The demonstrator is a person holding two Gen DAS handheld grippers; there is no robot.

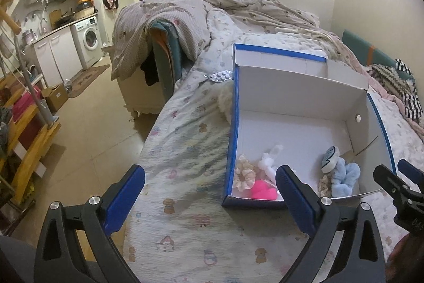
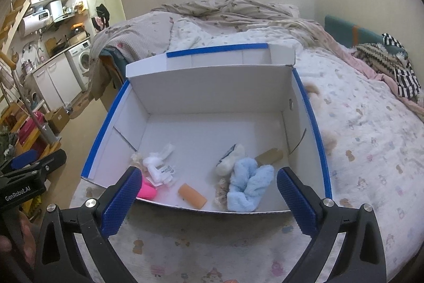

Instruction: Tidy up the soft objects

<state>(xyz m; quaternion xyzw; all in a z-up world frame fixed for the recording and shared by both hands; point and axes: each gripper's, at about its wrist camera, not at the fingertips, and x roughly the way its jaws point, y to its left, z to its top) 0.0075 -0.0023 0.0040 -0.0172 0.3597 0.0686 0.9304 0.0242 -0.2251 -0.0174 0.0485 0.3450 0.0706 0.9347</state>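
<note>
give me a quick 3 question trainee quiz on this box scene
1. True or false: the blue scrunchie lies inside the box.
2. Which item lies nearest the box's front wall? A) orange roll B) white cloth C) tan tag
3. Fill in: both the left gripper and the right gripper hold ____.

Key: 1 true; 2 A; 3 nothing, fingers spread open.

Pink item [image 2: 147, 190] partly behind claw finger; blister pack [image 1: 219, 76] print unreadable.
</note>
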